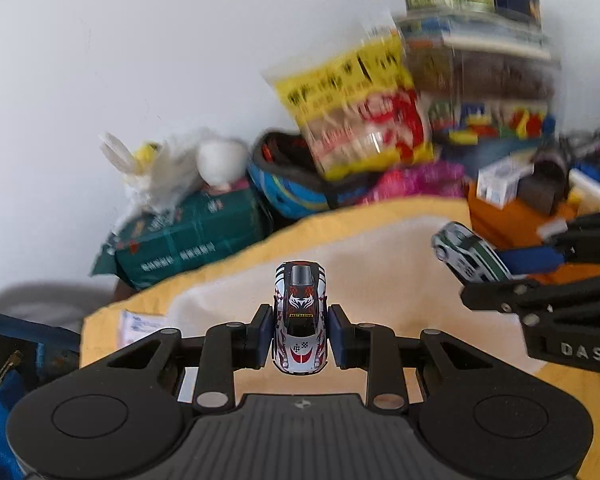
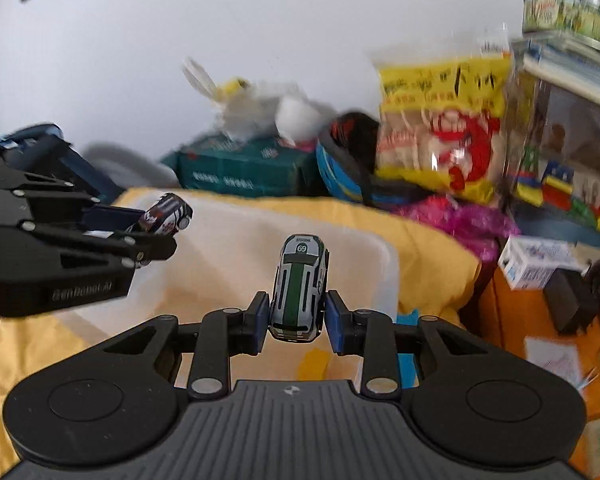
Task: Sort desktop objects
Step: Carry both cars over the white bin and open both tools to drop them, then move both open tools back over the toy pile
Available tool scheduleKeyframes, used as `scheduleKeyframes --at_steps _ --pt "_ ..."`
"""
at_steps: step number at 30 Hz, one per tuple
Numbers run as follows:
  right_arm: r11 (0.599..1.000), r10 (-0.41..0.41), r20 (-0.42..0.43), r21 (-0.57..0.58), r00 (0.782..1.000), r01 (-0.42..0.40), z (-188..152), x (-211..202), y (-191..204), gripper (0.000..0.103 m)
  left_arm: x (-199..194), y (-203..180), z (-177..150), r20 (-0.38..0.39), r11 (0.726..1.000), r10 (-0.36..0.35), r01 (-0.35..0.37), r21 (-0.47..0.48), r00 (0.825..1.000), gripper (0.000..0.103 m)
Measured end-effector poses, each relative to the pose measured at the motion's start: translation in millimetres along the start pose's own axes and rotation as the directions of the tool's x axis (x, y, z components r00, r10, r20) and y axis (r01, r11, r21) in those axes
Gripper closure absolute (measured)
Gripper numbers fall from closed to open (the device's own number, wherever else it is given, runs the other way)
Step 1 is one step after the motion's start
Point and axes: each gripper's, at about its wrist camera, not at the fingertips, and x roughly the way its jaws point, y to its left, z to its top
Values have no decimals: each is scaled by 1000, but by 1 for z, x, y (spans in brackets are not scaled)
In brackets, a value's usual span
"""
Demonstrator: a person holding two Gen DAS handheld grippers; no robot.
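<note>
From the left wrist, the left gripper pinches the small silver toy car with red and black flames, nose pointing straight ahead, above the translucent plastic bin. From the right wrist, the right gripper clamps the grey toy car with a green stripe, lengthwise too, bin just below; its floor is blurred.

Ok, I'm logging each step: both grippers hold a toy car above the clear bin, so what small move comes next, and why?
Probably lower the left gripper toward the clear bin and release its silver and red car. Both cars, including the green-striped car in the right gripper, hang above the bin, apart.
</note>
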Motion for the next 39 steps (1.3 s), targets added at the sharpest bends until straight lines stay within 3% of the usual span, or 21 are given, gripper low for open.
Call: scheduleKeyframes --at_steps 3,7,12,16,21,27,33,37,39 --pt "999 -44 -22 -12 999 44 -5 8 0 64 6 0 -5 -15 1000 -10 10 -6 1000 67" --pt "999 -44 13 -23 999 45 -9 -11 3 62 -16 7 -4 52 999 -15 17 -36 999 56" --pt "997 18 62 -72 998 -14 -19 -49 9 62 -73 4 -14 133 998 -23 31 -54 991 53" --pt "985 106 83 -148 991 -93 -39 -80 17 58 -116 -9 -43 138 998 -38 44 -41 990 51" --pt "961 191 54 -215 980 -175 -81 -107 32 53 -158 -30 -99 96 994 -75 82 -76 993 49" --pt "948 269 -60 -162 961 -275 -138 -114 41 52 -176 -51 -173 -39 977 -102 93 -193 994 49" --pt "925 305 -116 -198 945 -323 -176 -119 52 52 -182 -64 -223 -132 963 -90 52 -264 987 49" --pt "916 269 -135 -270 954 -296 -193 -128 62 52 -184 -71 -239 -175 975 -29 -11 -223 984 49" --pt "912 274 -166 -267 947 -311 -197 -128 64 52 -184 -72 -243 -189 976 -3 -38 -215 982 49"
